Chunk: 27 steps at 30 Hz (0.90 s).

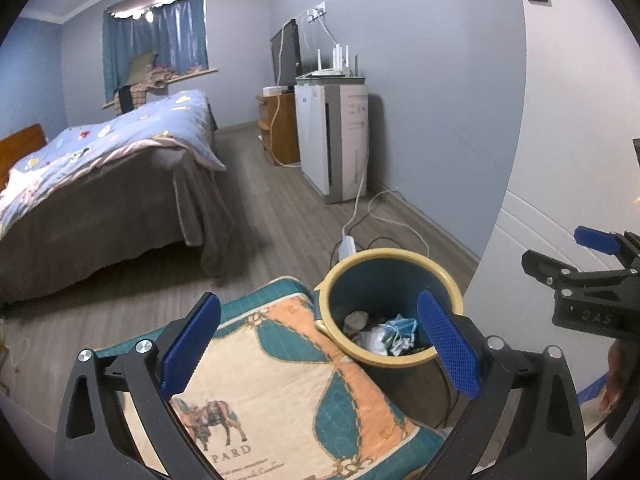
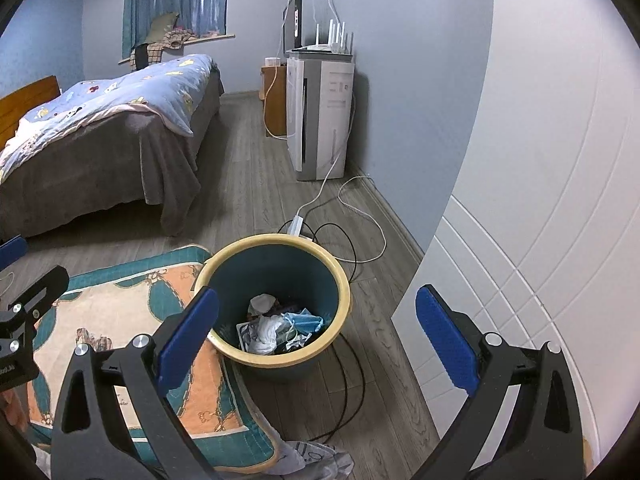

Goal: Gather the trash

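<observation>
One trash bin (image 2: 276,300), teal with a yellow rim, on the floor (image 2: 248,184), touching a patterned mat (image 2: 120,312) at its 9 o'clock. Inside: crumpled white paper (image 2: 266,330), one blue face mask (image 2: 306,320), darker scraps. Two tongs: left tongs (image 1: 320,348) released, empty; right tongs (image 2: 316,338) released, empty. One bed (image 2: 100,128) at 10 o'clock. Right view alone shows crumpled cloth (image 2: 316,458) at the mat's near edge; left view alone shows the mat's horse print (image 1: 214,420).

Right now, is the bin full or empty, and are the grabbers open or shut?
Trash bin: upright on the floor, no lid, partly filled.
Blue face mask: crumpled inside the bin.
Left gripper: open, empty.
Right gripper: open, empty.
Power strip: cables plugged in.
</observation>
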### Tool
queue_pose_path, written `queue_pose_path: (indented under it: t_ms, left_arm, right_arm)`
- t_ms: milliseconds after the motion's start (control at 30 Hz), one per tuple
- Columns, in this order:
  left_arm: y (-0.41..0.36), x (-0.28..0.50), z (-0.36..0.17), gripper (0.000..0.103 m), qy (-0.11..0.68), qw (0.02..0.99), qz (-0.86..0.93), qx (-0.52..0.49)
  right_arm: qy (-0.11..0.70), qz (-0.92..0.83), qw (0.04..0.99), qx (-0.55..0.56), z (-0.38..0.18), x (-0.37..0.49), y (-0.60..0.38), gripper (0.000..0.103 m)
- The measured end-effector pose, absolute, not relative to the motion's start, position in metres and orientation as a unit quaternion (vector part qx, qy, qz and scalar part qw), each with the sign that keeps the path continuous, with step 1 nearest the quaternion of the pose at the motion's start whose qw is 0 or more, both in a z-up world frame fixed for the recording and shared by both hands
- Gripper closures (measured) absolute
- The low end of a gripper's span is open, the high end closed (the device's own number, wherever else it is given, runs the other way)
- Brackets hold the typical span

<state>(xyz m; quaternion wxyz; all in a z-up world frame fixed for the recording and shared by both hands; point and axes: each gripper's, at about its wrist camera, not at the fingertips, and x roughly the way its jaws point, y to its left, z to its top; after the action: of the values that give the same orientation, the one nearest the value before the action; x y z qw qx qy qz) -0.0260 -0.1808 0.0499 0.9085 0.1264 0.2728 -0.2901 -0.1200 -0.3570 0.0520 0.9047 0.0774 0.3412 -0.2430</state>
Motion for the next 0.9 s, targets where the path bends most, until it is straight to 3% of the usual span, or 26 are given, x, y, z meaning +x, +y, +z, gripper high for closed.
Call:
queue_pose_path:
  t_ms: [900]
  left_arm:
    - [-0.1802, -0.0274, 0.0519, 0.005, 0.274, 0.908, -0.291, 0.124]
  right_arm:
    - [0.345, -0.248, 0.902, 0.081, 0.0519, -0.12, -0.358, 0.006]
